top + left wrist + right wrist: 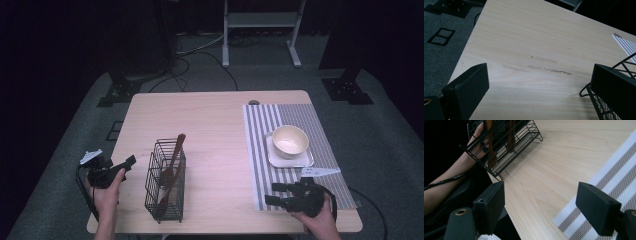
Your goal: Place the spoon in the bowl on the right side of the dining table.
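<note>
Left tongs (131, 161) spread wide, empty, hovering at the bench (210, 115) edge just beside the wire caddy (166, 182). Wooden utensils (171, 167) stand inside the caddy, untouched. Bowl (290, 141) on the striped mat (320, 125), empty. Right tongs (276, 194) released, holding nothing. Likely nothing transferred yet.

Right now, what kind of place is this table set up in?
Probably a recording studio or lab mocked up as a dining spot: a wooden table with a striped placemat and bowl, ringed by dark curtains, grey carpet and equipment stands.
</note>
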